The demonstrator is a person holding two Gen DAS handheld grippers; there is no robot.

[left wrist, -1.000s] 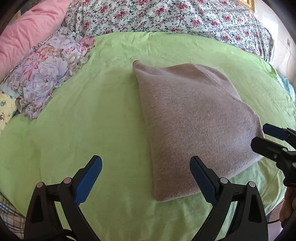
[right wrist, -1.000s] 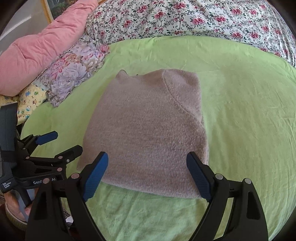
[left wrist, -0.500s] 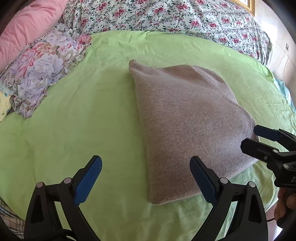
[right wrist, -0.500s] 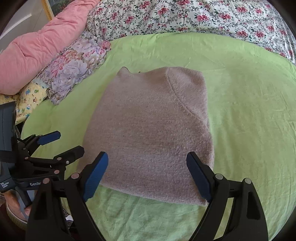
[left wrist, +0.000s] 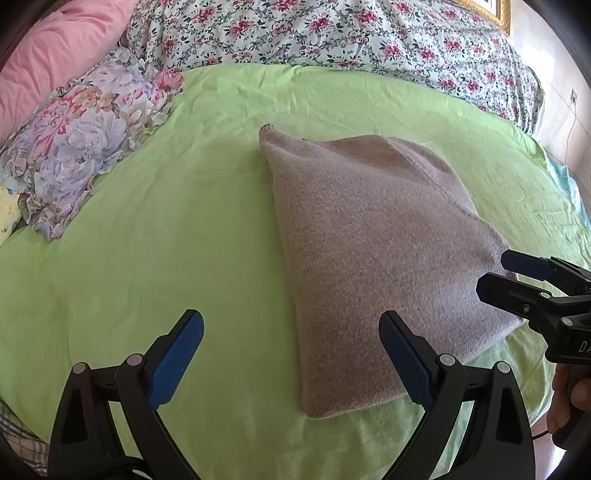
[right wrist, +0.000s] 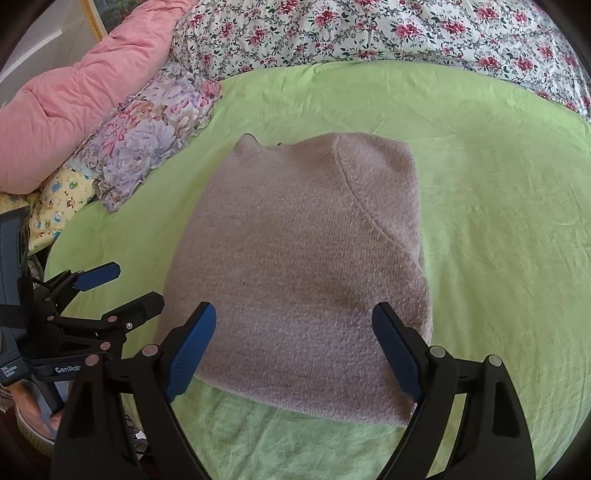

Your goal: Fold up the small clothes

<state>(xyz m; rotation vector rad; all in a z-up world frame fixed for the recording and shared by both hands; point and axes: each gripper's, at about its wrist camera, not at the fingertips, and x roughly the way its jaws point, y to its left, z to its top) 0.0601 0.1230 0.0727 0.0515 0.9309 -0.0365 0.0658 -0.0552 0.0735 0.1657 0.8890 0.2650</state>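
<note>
A folded beige knit garment (left wrist: 373, 254) lies flat on the green sheet (left wrist: 166, 236); it also shows in the right wrist view (right wrist: 303, 273). My left gripper (left wrist: 291, 354) is open and empty, hovering over the garment's near left corner. My right gripper (right wrist: 293, 350) is open and empty, hovering over the garment's near edge. The right gripper (left wrist: 517, 280) shows at the right edge of the left wrist view. The left gripper (right wrist: 118, 291) shows at the left of the right wrist view. Neither touches the cloth.
A floral quilt (left wrist: 332, 33) lies along the far side of the bed. A purple floral pillow (left wrist: 81, 140) and a pink duvet (right wrist: 62, 114) lie at the far left. A yellow patterned cloth (right wrist: 59, 203) lies beside the pillow.
Both grippers have moved slightly forward over the near edge of the garment, still open. The garment has not moved.
</note>
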